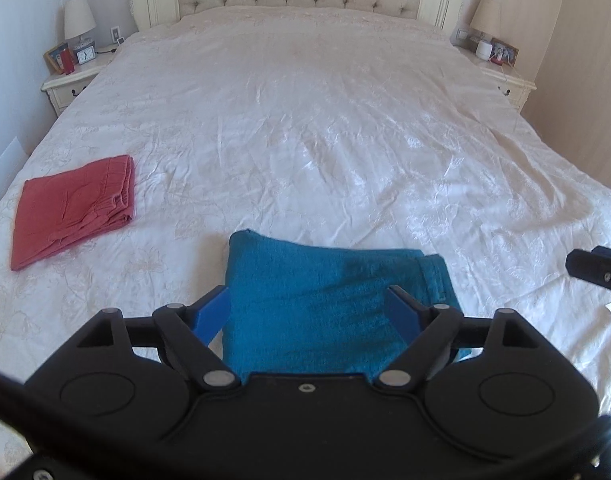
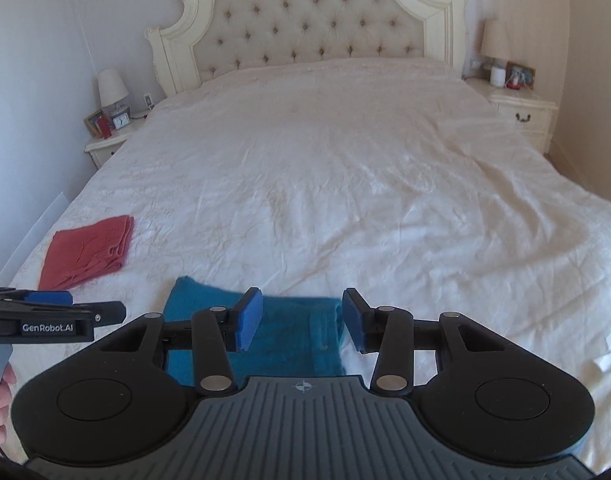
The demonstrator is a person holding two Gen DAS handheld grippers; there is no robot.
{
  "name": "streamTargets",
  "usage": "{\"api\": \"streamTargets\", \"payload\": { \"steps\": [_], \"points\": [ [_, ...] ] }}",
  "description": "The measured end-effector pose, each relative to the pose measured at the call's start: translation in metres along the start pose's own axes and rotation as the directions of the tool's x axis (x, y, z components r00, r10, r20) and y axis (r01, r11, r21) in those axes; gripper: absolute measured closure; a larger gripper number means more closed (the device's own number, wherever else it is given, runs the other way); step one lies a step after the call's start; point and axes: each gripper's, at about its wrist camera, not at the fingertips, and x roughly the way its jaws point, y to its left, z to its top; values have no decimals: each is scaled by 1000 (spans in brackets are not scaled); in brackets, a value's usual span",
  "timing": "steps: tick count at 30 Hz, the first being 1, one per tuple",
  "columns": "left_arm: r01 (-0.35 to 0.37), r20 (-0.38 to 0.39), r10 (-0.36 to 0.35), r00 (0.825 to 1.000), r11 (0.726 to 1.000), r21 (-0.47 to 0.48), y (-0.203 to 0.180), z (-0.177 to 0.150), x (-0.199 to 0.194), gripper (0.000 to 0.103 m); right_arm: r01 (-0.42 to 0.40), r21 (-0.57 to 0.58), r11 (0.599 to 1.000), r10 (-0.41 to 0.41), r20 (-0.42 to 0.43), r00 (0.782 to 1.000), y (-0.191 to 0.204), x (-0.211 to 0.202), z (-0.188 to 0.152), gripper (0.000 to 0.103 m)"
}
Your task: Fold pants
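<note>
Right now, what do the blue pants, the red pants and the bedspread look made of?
Blue pants: fuzzy, matte, probably fleece or terry.
Red pants: thin, crinkled weave, likely cotton gauze or linen.
Bedspread: creased cream fabric with slight sheen and faint floral pattern, maybe jacquard.

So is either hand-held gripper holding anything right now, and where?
Nothing is held. Left hand-held gripper and right hand-held gripper hover open above the folded blue pants.

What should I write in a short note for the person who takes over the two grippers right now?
Left gripper: open, holding nothing, above the blue pants.
Right gripper: open, holding nothing, over their right edge.
Blue pants lie folded at the near edge of the bed. Red pants lie folded further left.
Done: both look folded.
Left: perhaps only tidying or stacking.
</note>
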Motion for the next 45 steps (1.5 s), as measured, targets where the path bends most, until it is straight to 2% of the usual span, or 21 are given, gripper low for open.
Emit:
{"api": "streamTargets", "payload": {
  "steps": [3,5,8,13,17,23,29,34,39,45],
  "points": [
    [-24,-52,24,998,1000,7,3,-21,12,18,-21,35,999,24,-100,995,9,16,-29,60],
    [-37,-83,37,996,999,9,6,-33,18,15,-13,28,1000,16,-137,990,16,21,-44,60],
    [-76,-95,77,993,997,7,10,-47,19,9,-17,45,999,25,-171,985,23,24,-59,60],
    [-204,-96,204,974,979,5,15,-57,16,4,1,59,998,10,-194,981,32,24,-71,60],
    [-199,-99,198,975,980,-2,19,-60,13,4,6,35,999,1,-194,981,40,25,-73,60],
    [-160,-138,148,979,983,-86,31,-63,13,4,14,1,1000,-14,-171,985,49,22,-71,58],
    [-168,-158,163,974,986,-17,26,-71,12,4,22,2,1000,-21,-204,979,52,22,-73,50],
    [-148,-183,141,973,989,-25,28,-78,8,4,60,-12,998,-61,-231,971,55,22,-82,50],
    [-150,-201,143,969,989,-18,29,-88,4,4,96,18,995,-87,-274,958,54,23,-89,45],
    [-143,-213,139,967,990,-4,28,-97,-4,4,117,48,992,-97,-303,948,54,22,-96,44]
  ]
}}
